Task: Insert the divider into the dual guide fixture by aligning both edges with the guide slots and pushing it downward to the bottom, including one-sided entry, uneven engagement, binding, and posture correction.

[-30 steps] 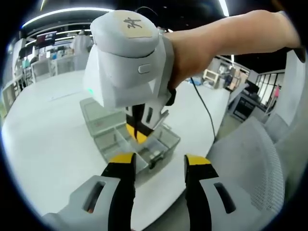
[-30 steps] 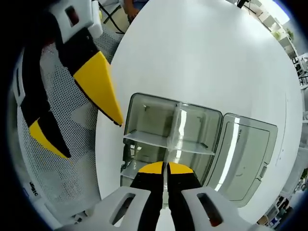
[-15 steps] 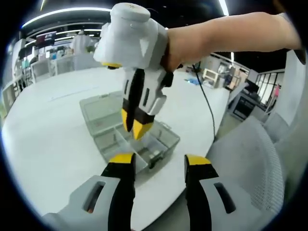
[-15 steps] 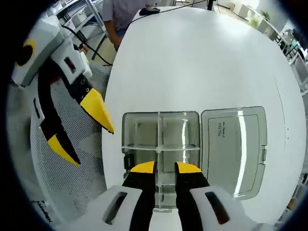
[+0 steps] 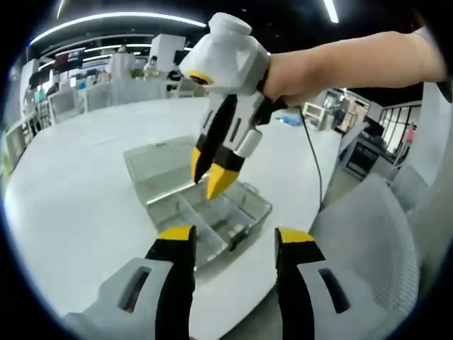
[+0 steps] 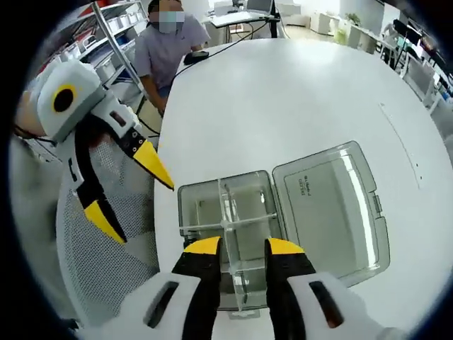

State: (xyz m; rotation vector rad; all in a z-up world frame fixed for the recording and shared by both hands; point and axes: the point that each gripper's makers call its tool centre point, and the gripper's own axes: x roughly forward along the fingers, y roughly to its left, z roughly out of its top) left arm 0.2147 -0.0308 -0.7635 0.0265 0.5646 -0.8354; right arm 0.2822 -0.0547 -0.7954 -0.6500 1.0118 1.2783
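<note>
Divider seated upright in the clear box on the white surface. Right claw above it, apart, empty; left claw apart beside. Insertion seemingly finished; next probably checking seating depth.

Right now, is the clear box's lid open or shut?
Open: the lid lies flat on the table beside the clear box.
</note>
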